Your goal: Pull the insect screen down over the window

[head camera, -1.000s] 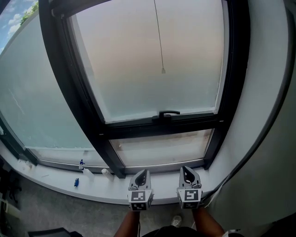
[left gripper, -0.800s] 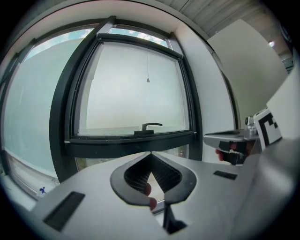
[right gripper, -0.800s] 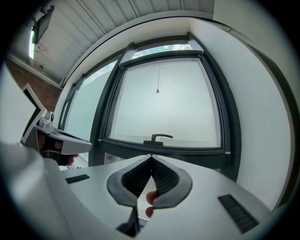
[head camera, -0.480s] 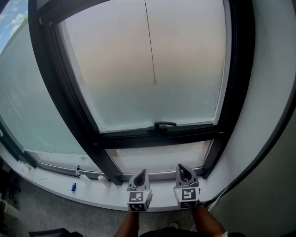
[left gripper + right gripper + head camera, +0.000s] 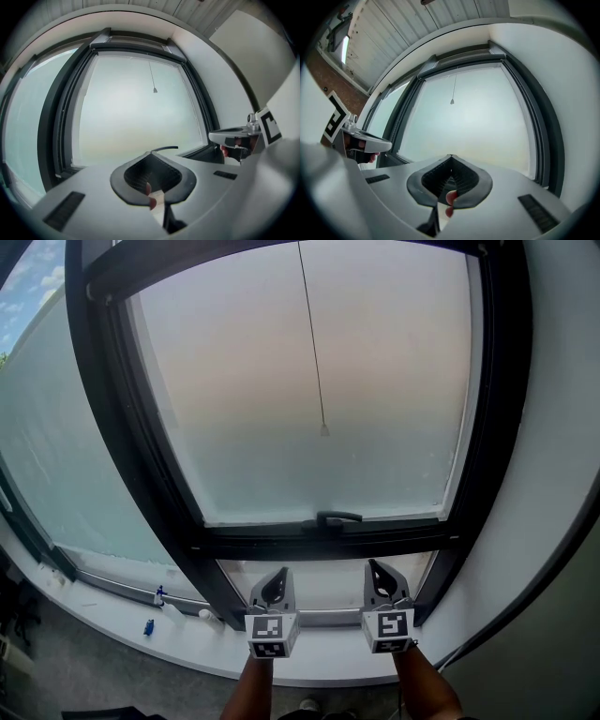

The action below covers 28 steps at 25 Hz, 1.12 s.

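Both claws, the left gripper (image 5: 278, 577) and the right gripper (image 5: 376, 572), are pressed together and empty, low by the bottom edge of the window (image 5: 234, 427). The pull cord (image 5: 324, 430) hangs from the top edge to mid-pane; the insect screen seems rolled up there. Part 1 claw, then pinch the cord's weighted end squarely

Grey left gripper (image 5: 280, 572), grey right gripper (image 5: 373, 564), black ribbed fingers (image 5: 140, 172), 2 square-marker cubes (image 5: 272, 635)
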Available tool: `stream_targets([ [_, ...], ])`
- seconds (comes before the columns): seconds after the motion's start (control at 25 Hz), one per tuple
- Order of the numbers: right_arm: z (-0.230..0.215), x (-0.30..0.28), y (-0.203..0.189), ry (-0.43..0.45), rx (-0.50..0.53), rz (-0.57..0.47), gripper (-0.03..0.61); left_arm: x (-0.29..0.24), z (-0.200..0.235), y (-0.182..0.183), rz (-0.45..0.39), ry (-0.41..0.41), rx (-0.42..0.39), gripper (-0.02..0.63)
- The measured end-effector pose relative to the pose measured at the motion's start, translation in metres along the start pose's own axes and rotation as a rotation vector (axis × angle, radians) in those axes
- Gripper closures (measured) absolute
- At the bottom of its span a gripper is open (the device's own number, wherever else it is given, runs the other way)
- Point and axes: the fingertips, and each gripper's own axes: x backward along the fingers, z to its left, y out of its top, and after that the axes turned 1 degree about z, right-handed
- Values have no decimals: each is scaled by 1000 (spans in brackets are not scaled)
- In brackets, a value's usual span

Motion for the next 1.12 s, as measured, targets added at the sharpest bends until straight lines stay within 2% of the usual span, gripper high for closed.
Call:
stream_targets([
  [0.12,-10,-23,26,-2,-37,-52,575,-17,16,34,-68,24,13,611],
  [0.24,-15,-43,53,-13,-23,-101,575,-32,29,64,-130,29,-5,611],
  [0.4,-26,-72,100,-43,65,-184,575,-57,50,106,-215,27,-64,611],
  [0.48,-34,-86,118,-63,101,-218,575,-70,54,130,-255,1,-78,611],
  [0.6,-43,-102,150,-72,153,-252,575,-83,59,170,-313,-26,-146,611],
  [0.72,-47,-114,196,-85,243,-306,575,-92,57,217,-360,-87,-270,611],
  [0.8,-54,-124,227,-116,374,-337,575,-101,53,246,-373,-108,-399,611],
  [0.96,-66,-140,281,-178,607,-366,575,-129,53,288,-303,-38,-676,609],
  [1.12,-66,-148,330,-211,792,-389,574,-136,66,342,-351,98,-814,571],
])
